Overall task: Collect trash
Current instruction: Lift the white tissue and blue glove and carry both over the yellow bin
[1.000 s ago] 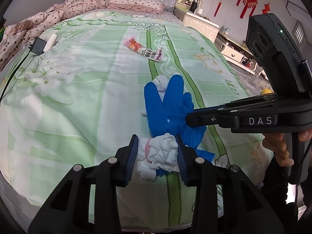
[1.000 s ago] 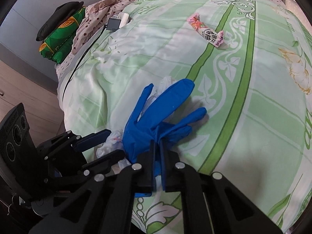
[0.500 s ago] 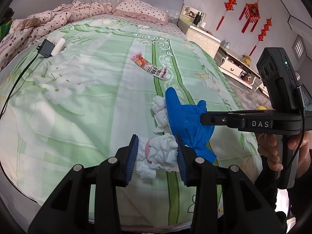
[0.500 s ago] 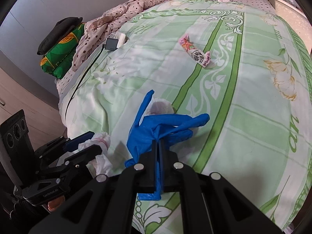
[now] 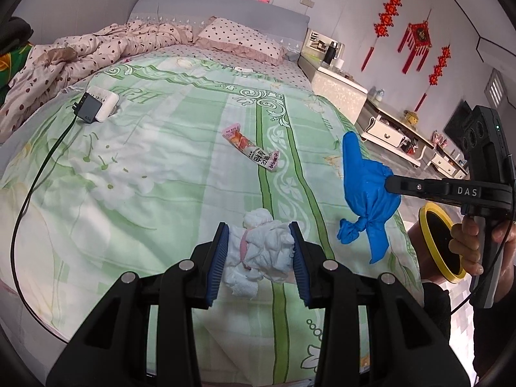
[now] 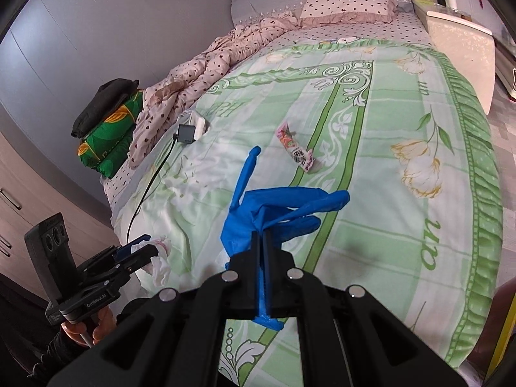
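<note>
Two grippers each hold one piece of trash above the green bedspread (image 5: 161, 167). The left gripper (image 5: 259, 251) has its blue pads pressed on both sides of a crumpled white tissue (image 5: 261, 248), which fills the gap between them. The right gripper (image 6: 260, 251) is closed tight on a blue glove (image 6: 274, 206); the glove fingers stick out past the tips. One snack wrapper (image 5: 253, 151) lies on the bedspread, well apart from both.
</note>
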A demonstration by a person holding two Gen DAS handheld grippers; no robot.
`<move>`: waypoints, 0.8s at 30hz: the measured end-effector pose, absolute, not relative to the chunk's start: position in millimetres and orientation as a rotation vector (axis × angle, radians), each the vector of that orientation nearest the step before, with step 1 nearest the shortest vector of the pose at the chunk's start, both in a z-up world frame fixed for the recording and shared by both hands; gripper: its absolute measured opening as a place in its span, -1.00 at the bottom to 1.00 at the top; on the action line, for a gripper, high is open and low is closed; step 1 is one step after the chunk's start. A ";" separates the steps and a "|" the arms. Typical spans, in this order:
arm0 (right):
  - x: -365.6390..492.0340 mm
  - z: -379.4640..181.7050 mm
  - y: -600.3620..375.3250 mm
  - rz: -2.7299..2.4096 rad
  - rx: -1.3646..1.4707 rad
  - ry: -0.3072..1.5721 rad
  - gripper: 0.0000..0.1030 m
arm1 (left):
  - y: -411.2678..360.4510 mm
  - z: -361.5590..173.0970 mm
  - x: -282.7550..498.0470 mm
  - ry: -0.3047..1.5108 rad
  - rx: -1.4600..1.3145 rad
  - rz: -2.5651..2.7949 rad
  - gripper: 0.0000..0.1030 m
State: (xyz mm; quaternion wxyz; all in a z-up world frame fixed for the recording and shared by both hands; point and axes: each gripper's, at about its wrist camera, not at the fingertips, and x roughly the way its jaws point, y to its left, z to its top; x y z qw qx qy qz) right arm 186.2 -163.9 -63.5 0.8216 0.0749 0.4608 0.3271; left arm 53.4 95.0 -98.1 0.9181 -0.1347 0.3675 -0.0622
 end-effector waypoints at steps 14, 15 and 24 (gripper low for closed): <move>187.4 -13.4 -253.7 0.607 0.241 0.846 -0.97 | 49.5 -48.2 73.4 0.694 -0.201 -0.162 -0.31; 186.5 -10.3 -261.7 0.596 0.247 0.836 -0.97 | 42.8 -43.9 76.2 0.689 -0.194 -0.172 -0.31; 178.6 16.9 -339.5 0.495 0.312 0.750 -0.97 | -31.8 -6.9 103.4 0.651 -0.126 -0.273 -0.31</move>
